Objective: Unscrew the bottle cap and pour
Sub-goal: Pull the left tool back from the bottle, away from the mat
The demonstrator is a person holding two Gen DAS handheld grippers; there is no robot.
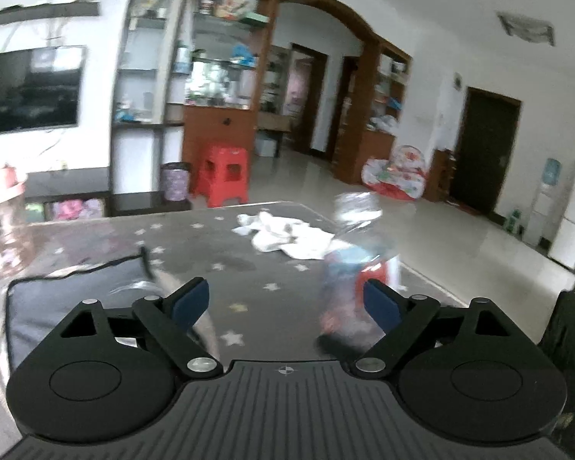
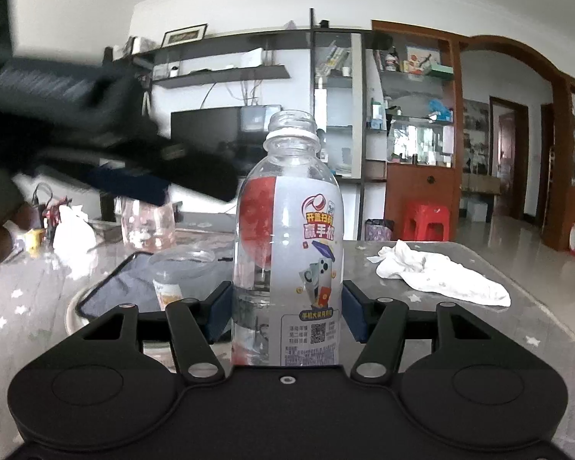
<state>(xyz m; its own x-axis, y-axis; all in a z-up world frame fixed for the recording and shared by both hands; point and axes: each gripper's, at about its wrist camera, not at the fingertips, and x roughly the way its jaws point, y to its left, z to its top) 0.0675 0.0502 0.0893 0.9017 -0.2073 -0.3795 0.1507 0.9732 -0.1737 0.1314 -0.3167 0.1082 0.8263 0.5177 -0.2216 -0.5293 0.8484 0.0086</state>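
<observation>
A clear plastic bottle with a red and white label stands upright on the table, neck uncapped, a little water at the bottom. My right gripper is shut on the bottle's lower body, a blue pad pressing each side. The left gripper is open with nothing between its fingers; the bottle shows blurred just ahead to its right. In the right wrist view the left gripper is a dark blur up left of the bottle. No cap is visible.
A glass jar stands on a dark mat left of the bottle, a pink cup behind it. A crumpled white cloth lies at the right. The star-patterned table ends close to the right.
</observation>
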